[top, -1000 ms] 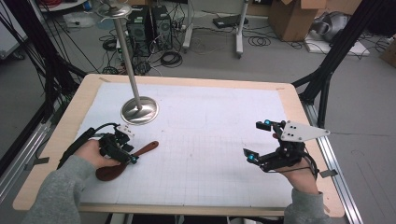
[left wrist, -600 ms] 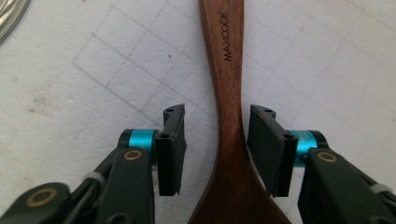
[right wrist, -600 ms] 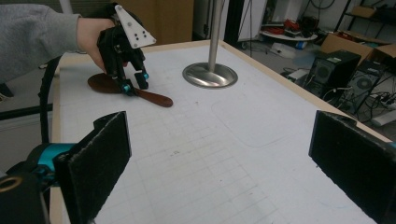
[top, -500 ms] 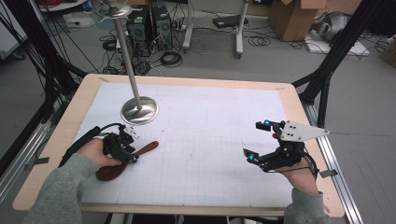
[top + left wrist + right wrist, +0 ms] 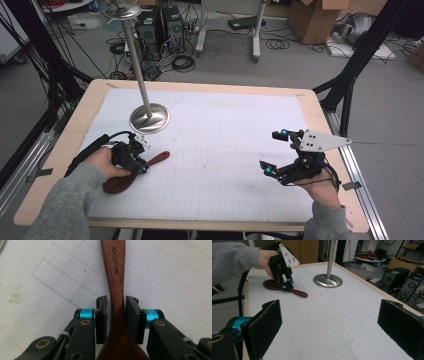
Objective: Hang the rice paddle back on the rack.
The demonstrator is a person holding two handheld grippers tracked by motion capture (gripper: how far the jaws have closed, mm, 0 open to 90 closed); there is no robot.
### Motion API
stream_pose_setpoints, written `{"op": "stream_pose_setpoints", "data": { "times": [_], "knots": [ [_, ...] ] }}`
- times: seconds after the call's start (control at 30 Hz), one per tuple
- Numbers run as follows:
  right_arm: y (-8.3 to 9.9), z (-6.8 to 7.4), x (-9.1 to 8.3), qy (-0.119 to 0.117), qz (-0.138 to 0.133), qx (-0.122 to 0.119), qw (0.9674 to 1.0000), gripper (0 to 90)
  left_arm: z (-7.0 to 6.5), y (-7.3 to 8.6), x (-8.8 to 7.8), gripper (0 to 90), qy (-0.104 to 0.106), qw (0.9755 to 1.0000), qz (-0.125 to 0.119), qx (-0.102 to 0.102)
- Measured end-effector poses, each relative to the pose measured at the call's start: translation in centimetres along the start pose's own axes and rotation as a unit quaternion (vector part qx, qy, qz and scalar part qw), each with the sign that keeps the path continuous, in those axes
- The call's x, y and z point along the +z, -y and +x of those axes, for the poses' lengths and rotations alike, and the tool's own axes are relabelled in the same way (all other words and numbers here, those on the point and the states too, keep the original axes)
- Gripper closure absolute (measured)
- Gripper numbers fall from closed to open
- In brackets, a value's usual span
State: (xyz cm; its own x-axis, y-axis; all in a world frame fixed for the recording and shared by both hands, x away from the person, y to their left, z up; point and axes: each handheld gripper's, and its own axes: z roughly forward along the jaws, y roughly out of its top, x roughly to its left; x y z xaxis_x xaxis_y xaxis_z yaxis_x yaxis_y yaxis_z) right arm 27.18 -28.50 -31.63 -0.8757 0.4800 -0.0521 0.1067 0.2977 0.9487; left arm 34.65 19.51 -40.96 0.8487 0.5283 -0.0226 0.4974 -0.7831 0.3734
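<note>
A dark wooden spoon [image 5: 156,158] lies flat on the white gridded mat [image 5: 225,150] at the front left, handle pointing right and away. My left gripper [image 5: 142,167] is lowered over it, and its jaws have just been closing. In the left gripper view the pads [image 5: 102,315] stand on either side of the spoon's narrow neck [image 5: 117,277], very near its edges, with thin gaps still showing. My right gripper [image 5: 271,151] hovers wide open at the front right with nothing between its fingers [image 5: 265,322]. The right gripper view shows the left gripper [image 5: 287,286] over the spoon [image 5: 298,293].
A metal stand with a round base [image 5: 149,119] and a tall pole rises at the back left of the mat, a short way beyond the spoon. The wooden table edge [image 5: 200,222] runs along the front. Cables, computer cases and boxes sit on the floor behind.
The left gripper's jaws have narrowed around the spoon's handle. The left hand has shifted only slightly. The right gripper and the spoon have stayed in place.
</note>
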Motion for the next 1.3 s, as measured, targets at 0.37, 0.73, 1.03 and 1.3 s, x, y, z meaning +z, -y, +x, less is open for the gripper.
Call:
{"op": "stream_pose_setpoints", "data": {
  "times": [0.37, 0.73, 1.03, 1.3],
  "knots": [
    [0.0, -0.1, -0.1, -0.003, -0.007, 0.005, 1.0, 3.8, 0.0, 0.0, -0.1, 76.8, -0.003, 1.0, -0.001, 0.009],
    [-0.4, 0.2, -0.2, -0.006, -0.012, 0.002, 0.9999, 3.8, -0.1, 0.4, -1.9, 77.2, -0.025, 0.9985, -0.048, 0.011],
    [-0.4, 0.2, 0.0, -0.01, -0.006, 0.003, 0.9999, 3.8, 0.1, 1.4, -3.6, 77.4, -0.032, 0.9963, -0.079, -0.002],
    [-0.4, 0.1, 0.1, -0.008, -0.007, 0.001, 0.9999, 3.8, 0.5, 2.7, -5.1, 77.5, -0.032, 0.9929, -0.112, -0.025]
  ]
}}
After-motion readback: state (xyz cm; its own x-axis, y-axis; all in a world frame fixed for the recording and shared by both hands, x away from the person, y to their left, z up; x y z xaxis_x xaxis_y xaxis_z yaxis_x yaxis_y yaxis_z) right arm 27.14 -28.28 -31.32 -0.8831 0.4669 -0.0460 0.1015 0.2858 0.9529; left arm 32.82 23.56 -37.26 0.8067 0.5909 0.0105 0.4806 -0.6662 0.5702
